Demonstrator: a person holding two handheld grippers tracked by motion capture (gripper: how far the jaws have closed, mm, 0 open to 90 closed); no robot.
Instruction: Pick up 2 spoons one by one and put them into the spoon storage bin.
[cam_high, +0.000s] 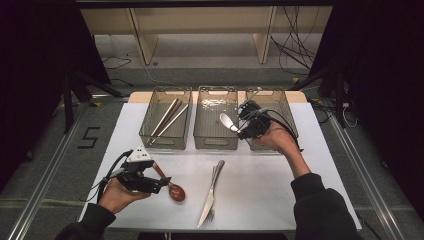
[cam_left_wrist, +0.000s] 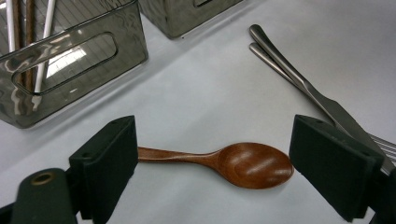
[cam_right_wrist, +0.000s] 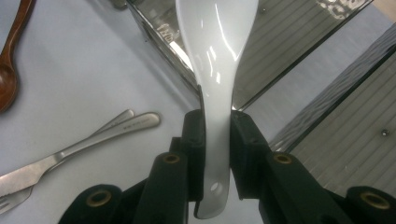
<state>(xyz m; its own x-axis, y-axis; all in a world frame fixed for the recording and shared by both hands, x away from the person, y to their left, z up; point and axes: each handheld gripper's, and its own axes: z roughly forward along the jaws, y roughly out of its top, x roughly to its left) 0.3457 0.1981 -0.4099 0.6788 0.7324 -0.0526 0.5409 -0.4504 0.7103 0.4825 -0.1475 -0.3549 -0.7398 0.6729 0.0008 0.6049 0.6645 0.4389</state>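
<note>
Chopsticks (cam_high: 167, 119) already lie in the bin left of the middle bin (cam_high: 216, 142). The right gripper (cam_high: 243, 124), clamped on a white spoon (cam_right_wrist: 215, 60), hovers over it; the left gripper (cam_left_wrist: 212, 170), jaws wide, straddles the wooden spoon (cam_left_wrist: 252, 164). Knife (cam_high: 211, 192) and fork (cam_high: 212, 214) seemingly wait nearer the person.

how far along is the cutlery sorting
Roughly partway. Done: chopsticks lie in the left bin. In hand: the right gripper is shut on a white spoon, held over the middle bin, not yet dropped. The left gripper is open with its fingers either side of the wooden spoon, not yet closed. Left: knife and fork lie on the table.
</note>
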